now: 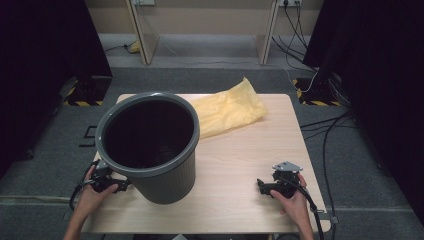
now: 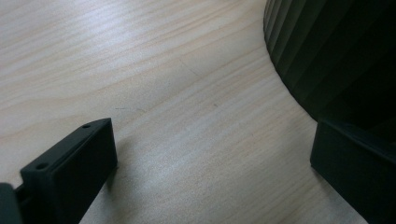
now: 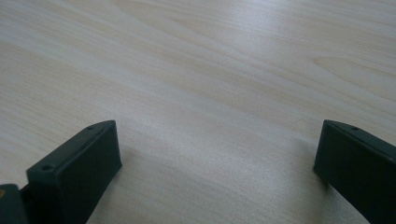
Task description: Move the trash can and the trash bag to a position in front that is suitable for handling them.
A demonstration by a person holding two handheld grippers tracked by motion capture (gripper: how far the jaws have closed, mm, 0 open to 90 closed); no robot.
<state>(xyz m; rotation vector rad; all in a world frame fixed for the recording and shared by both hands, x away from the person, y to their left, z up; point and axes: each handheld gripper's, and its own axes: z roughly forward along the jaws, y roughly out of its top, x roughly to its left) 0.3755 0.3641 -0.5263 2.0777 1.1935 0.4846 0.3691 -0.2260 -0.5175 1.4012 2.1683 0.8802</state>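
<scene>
A dark grey ribbed bin (image 1: 150,145) stands upright on the left half of the wooden table (image 1: 240,160), its inside dark. A crumpled yellow bag (image 1: 227,109) lies flat behind it toward the table's far edge. My left gripper (image 1: 117,186) rests low at the bin's near left side, open, with bare wood between its jaws; in the left gripper view (image 2: 212,144) the bin's wall (image 2: 327,51) curves past at upper right. My right gripper (image 1: 262,186) sits on the table near the front right, open, over bare wood (image 3: 217,144).
The table drops off to grey carpet on all sides. Cables (image 1: 325,130) run over the floor at right. Black curtains flank both sides, and desk legs (image 1: 140,35) stand beyond.
</scene>
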